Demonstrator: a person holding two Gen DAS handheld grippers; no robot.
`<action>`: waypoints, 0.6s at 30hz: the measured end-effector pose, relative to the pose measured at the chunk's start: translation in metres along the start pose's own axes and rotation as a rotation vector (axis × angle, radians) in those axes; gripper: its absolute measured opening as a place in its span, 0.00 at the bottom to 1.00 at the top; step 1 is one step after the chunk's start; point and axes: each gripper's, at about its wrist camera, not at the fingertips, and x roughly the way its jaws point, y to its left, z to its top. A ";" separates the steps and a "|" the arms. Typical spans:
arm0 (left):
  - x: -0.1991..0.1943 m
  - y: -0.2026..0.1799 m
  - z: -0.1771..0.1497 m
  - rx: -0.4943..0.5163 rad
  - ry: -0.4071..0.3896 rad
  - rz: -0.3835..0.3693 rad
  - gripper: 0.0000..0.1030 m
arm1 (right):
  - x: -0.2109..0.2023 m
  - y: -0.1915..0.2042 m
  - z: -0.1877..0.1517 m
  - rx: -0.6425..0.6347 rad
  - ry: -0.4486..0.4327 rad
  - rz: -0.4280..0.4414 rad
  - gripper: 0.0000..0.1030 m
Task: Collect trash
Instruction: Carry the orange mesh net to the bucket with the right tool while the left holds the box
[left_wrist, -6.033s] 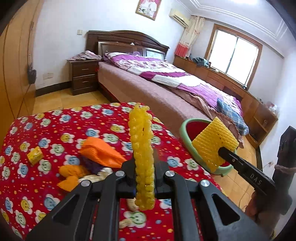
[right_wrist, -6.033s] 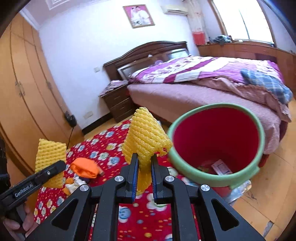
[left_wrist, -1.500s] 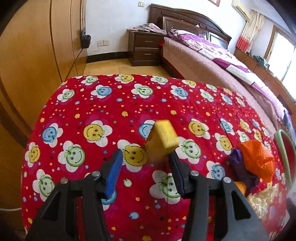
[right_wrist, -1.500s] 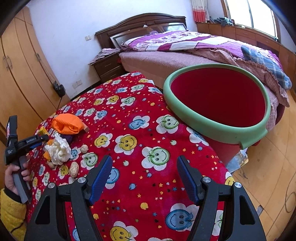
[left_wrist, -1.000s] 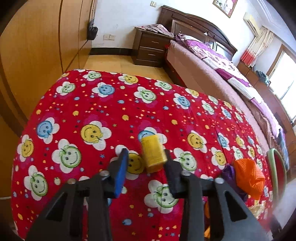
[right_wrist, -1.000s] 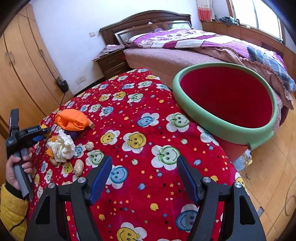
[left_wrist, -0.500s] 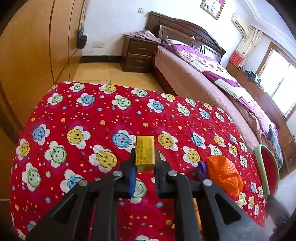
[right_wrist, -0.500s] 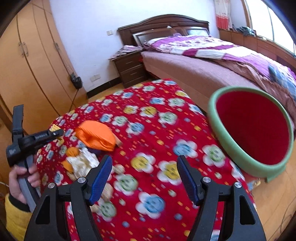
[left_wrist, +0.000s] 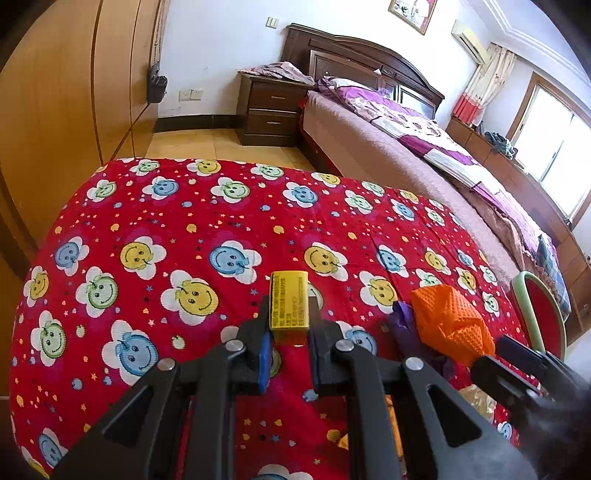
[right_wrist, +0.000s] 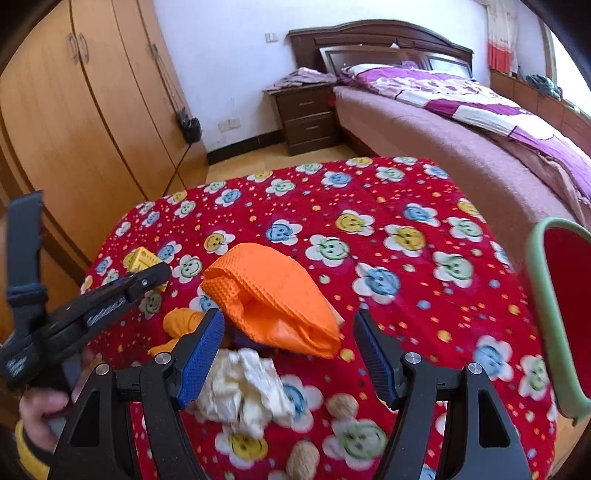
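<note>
My left gripper (left_wrist: 289, 332) is shut on a small yellow box (left_wrist: 289, 303) and holds it just above the red flowered cloth (left_wrist: 177, 229). The right wrist view also shows that box (right_wrist: 142, 259) at the left gripper's tip. My right gripper (right_wrist: 290, 343) stands open over the trash pile, its blue pads on either side of an orange foam net (right_wrist: 273, 299). A crumpled white tissue (right_wrist: 245, 387) and orange peel (right_wrist: 183, 320) lie below it. The red bin with the green rim (right_wrist: 554, 321) sits at the right edge. The orange net (left_wrist: 452, 325) lies to the right of my left gripper.
Walnuts (right_wrist: 341, 406) lie on the cloth near the tissue. A purple scrap (left_wrist: 402, 321) sits beside the orange net. Wooden wardrobes (right_wrist: 66, 122) stand to the left, with a nightstand (right_wrist: 306, 114) and a bed (right_wrist: 461, 122) behind the table. A person's hand (right_wrist: 40, 410) holds the left gripper.
My left gripper closed on the yellow box and lifted it slightly. My right gripper swung left from the bin side to over the orange net and tissue, still open.
</note>
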 end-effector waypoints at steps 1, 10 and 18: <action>0.001 0.001 0.000 0.000 0.002 -0.003 0.15 | 0.004 -0.001 0.001 0.003 0.004 0.002 0.71; 0.000 0.003 -0.001 -0.002 -0.006 -0.018 0.15 | 0.013 -0.007 0.000 0.029 -0.009 0.053 0.15; -0.010 0.005 -0.007 0.005 -0.028 -0.034 0.15 | -0.022 -0.022 -0.006 0.094 -0.104 0.068 0.09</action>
